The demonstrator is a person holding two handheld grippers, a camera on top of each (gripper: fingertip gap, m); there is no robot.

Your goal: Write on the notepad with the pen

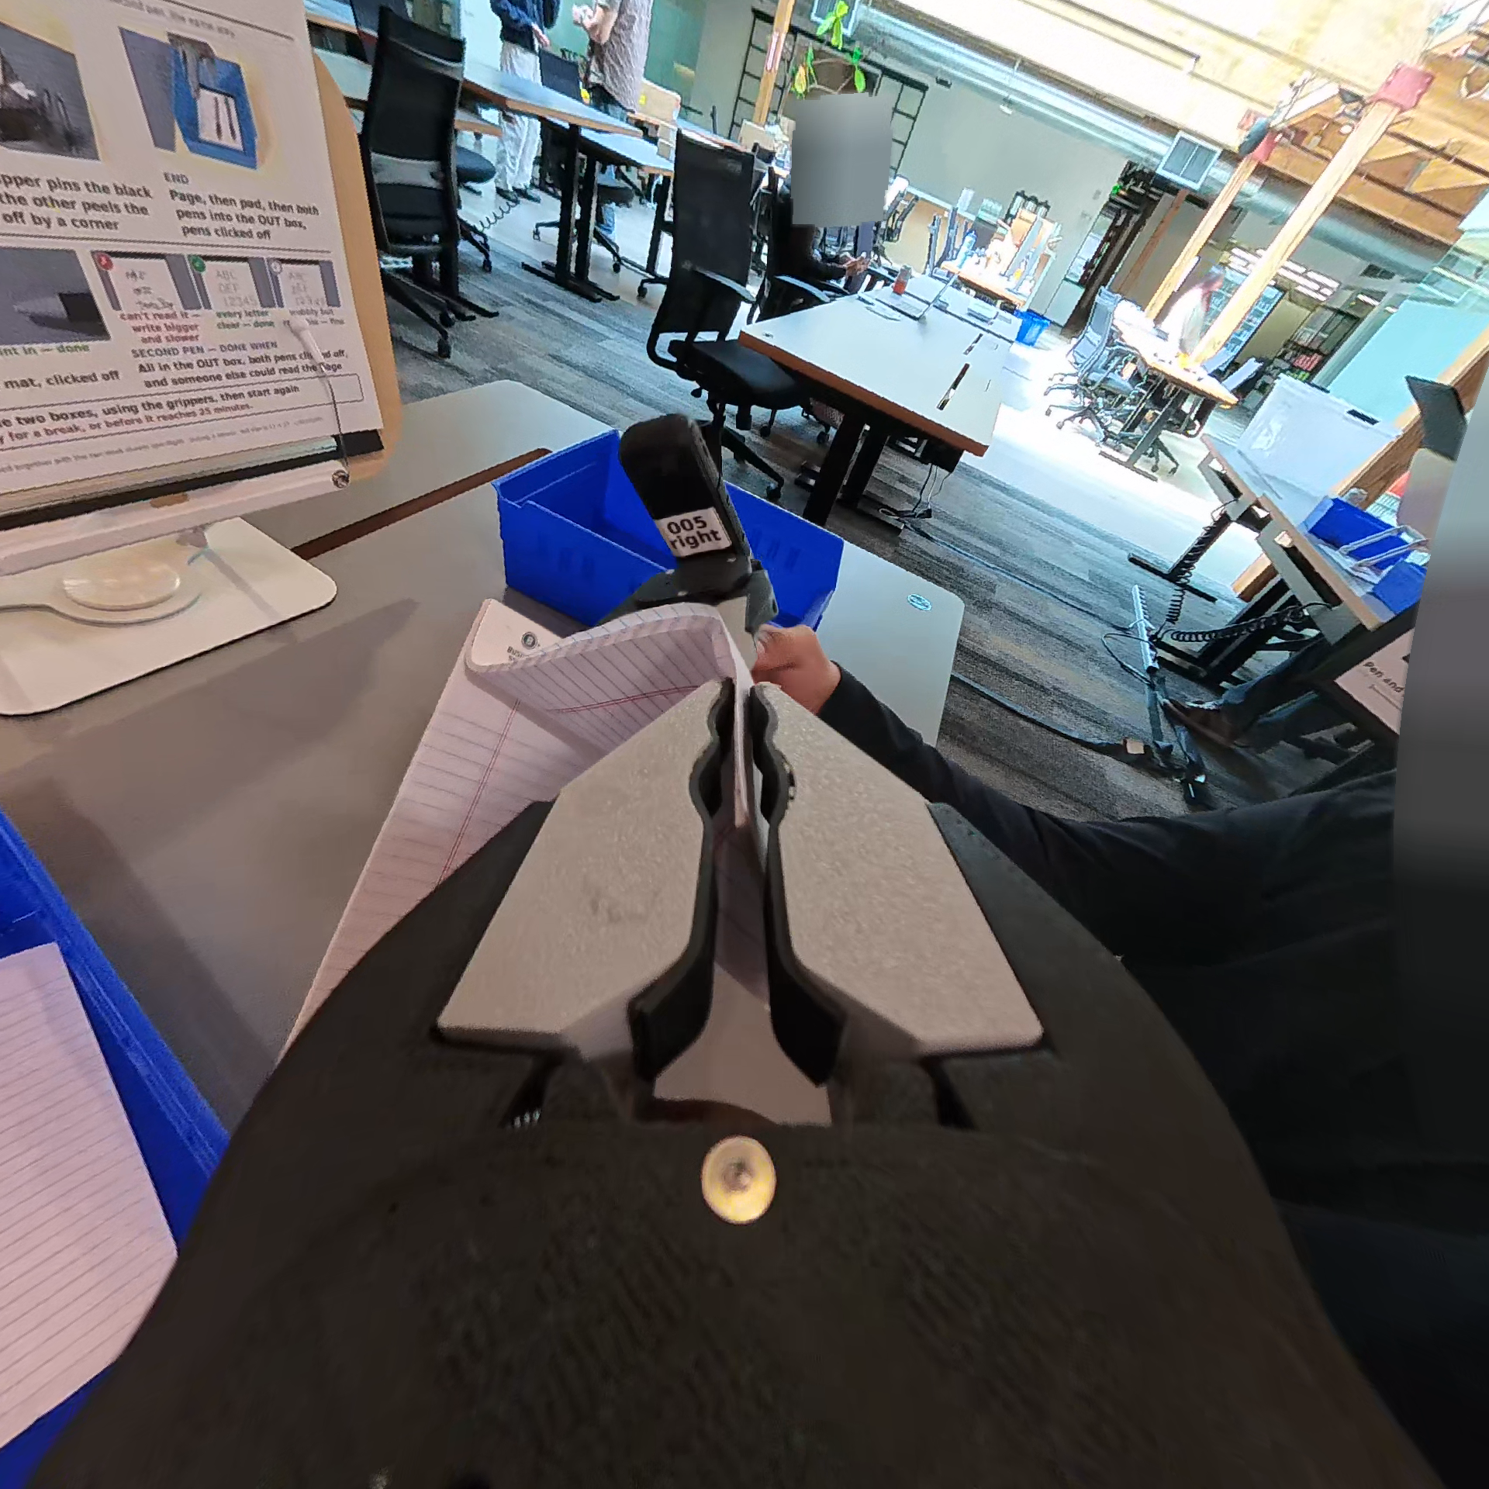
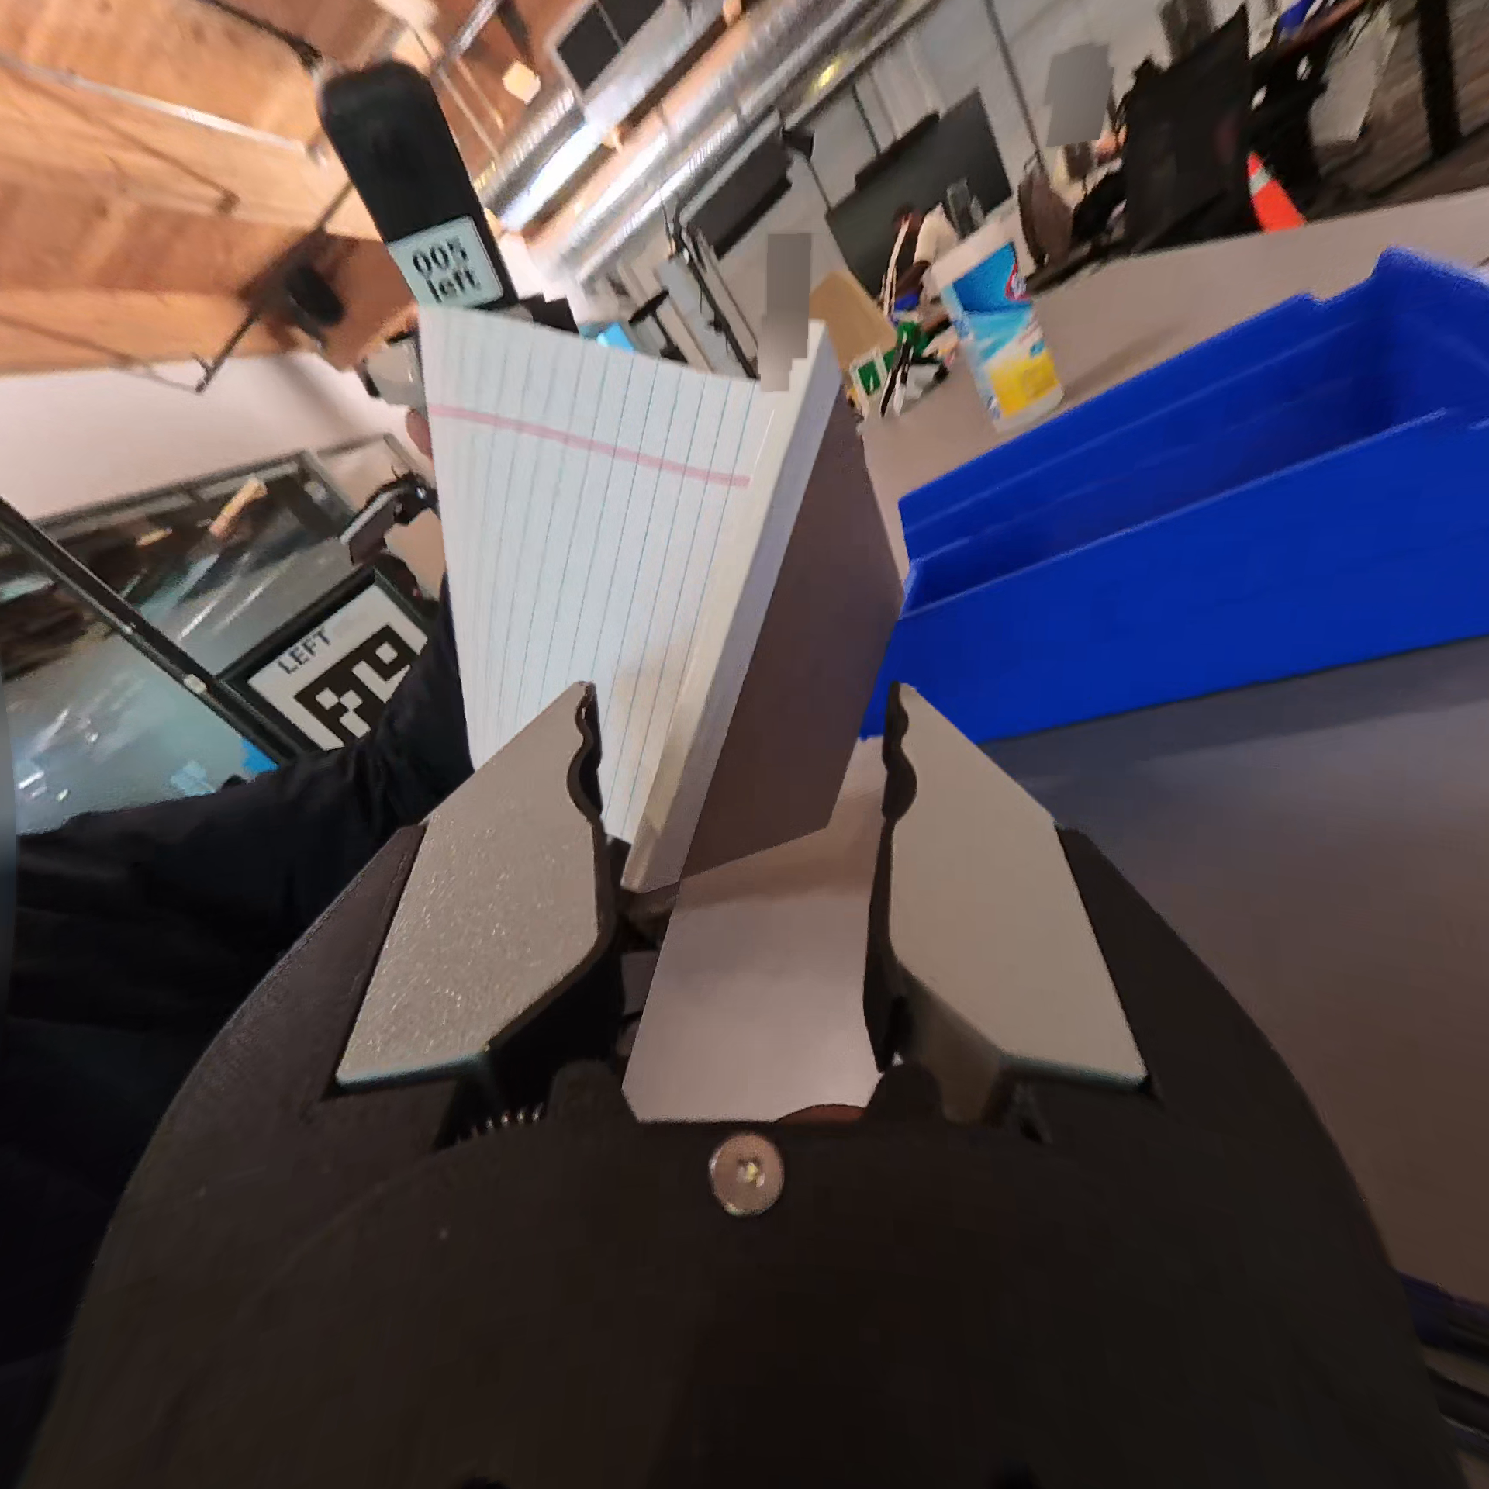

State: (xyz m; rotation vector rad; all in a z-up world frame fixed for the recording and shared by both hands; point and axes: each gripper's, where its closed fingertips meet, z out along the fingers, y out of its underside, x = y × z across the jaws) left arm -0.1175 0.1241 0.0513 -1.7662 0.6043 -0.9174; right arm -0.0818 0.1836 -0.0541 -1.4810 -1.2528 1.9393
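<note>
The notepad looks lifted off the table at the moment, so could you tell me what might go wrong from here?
1. The left tongs pinch only a thin curled sheet of the notepad, so the page may tear or slip free.
2. The right tongs are open around the pad's lower corner; it could drop onto the table.
3. No pen is in view, so writing cannot start yet.

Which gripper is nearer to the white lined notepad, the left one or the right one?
Left. The left gripper is shut on a lifted sheet of the white lined notepad. The right gripper is open, with the pad's lower corner between its fingers, apparently not clamped.
</note>
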